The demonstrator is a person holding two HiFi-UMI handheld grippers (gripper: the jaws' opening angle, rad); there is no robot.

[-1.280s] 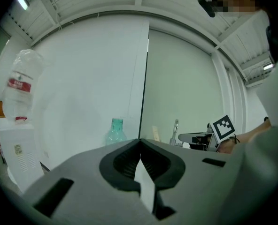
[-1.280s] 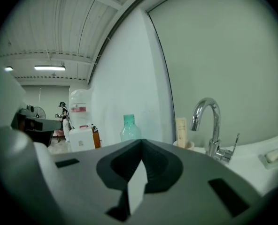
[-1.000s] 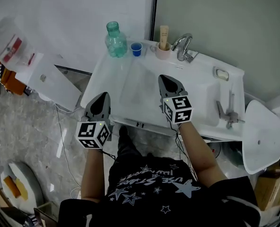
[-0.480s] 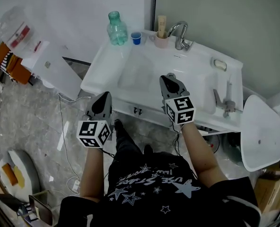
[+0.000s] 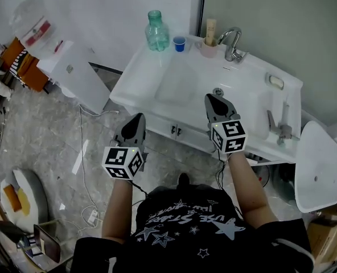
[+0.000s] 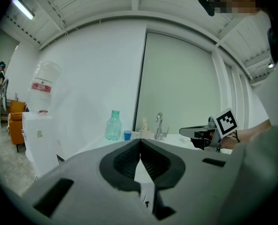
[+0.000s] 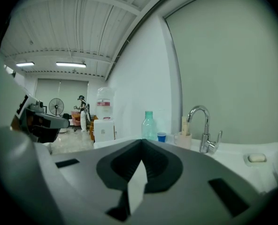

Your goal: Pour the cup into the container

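Observation:
A small blue cup [image 5: 180,43] stands at the back rim of the white sink [image 5: 157,104], between a green plastic bottle [image 5: 156,31] and a pink mug [image 5: 208,48] that holds a tube. In the left gripper view the blue cup [image 6: 127,135] and bottle [image 6: 113,125] are far ahead; the right gripper view shows the cup [image 7: 162,136] beside the mug [image 7: 181,139]. My left gripper [image 5: 135,121] is shut and empty, over the floor before the sink cabinet. My right gripper [image 5: 214,100] is shut and empty over the sink's front rim. Both are well short of the cup.
A chrome faucet [image 5: 232,42] rises behind the basin, with a soap dish [image 5: 275,81] to its right. A white water dispenser [image 5: 72,67] stands left of the sink. A white oval lid [image 5: 319,164] sits at the right. Cables [image 5: 82,152] lie on the floor.
Both grippers have drawn back from the sink: the left now hangs over the floor in front of the cabinet, the right over the front rim instead of the basin. Both jaws stay shut.

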